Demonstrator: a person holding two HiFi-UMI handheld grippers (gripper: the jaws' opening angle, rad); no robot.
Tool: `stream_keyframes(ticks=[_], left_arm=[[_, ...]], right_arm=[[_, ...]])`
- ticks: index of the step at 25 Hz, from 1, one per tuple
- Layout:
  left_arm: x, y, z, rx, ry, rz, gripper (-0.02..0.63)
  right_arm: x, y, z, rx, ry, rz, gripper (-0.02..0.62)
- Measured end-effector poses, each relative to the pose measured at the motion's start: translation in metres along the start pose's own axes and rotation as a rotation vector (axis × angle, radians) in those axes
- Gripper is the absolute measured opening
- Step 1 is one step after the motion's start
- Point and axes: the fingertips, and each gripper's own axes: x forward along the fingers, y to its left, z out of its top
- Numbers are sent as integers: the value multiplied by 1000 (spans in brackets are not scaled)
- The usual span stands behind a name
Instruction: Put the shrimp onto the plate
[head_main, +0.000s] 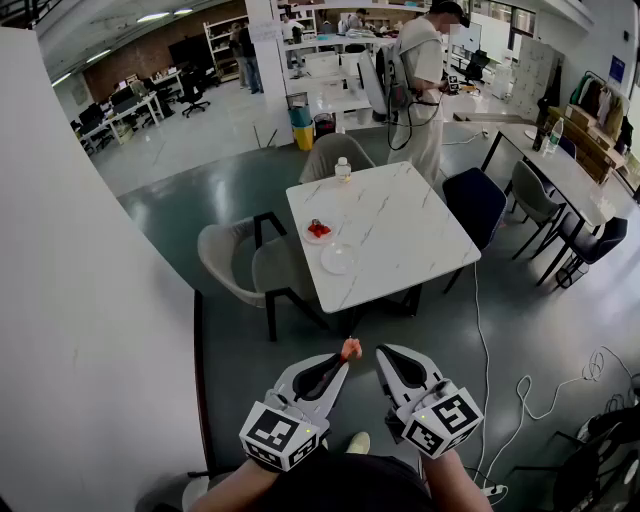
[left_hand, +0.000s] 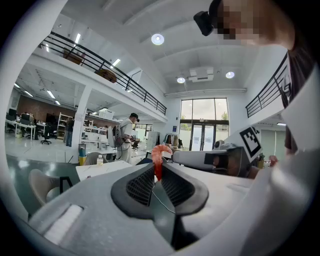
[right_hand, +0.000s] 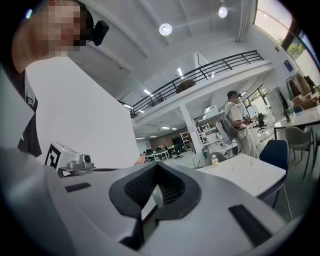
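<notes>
Standing well apart from the marble surface (head_main: 400, 215), we have a white partition (head_main: 90, 300) filling our left side and open grey floor (head_main: 520, 330) between us and the goal. A grey chair (head_main: 235, 262) is tucked against the surface's near-left edge, and a person (head_main: 420, 75) stands beyond its far side.

Both claws are held low in front of us, side by side. The left claw (head_main: 345, 363) is clenched on the shrimp (head_main: 350, 349), pinching its red end between the pads while the pale curled body sticks out past the tips. The right claw (right_hand: 156, 172) is clenched too, with nothing between its pads.

On the near-left part of the surface lies the empty plate (head_main: 338, 258). Just beside it, toward the far side, is a small dish (head_main: 318, 231) with something red in it, too small for us to name. A bottle (head_main: 343, 169) stands at the far edge.

We judge the step in hand to be the carry. To do it well we should hold the left claw's squeeze even, since the grip is only on one end. We should walk up to the near edge clear of the chair and bring the shrimp low over the middle of the empty plate, not the dish. Only then should we release, so that it does not bounce or slide off.
</notes>
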Motion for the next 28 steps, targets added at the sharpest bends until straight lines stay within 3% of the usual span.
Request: stream_keyframes(ticks=[13, 21, 28], left_arm=[[25, 3, 4, 15, 11, 24, 48], [64, 42, 8, 6, 16, 5, 48], [115, 111, 10, 19, 13, -19, 49]], right_arm=[[3, -22, 8, 1, 0, 14, 2], [41, -55, 17, -8, 26, -15, 2], [112, -96, 22, 18, 21, -9, 2]])
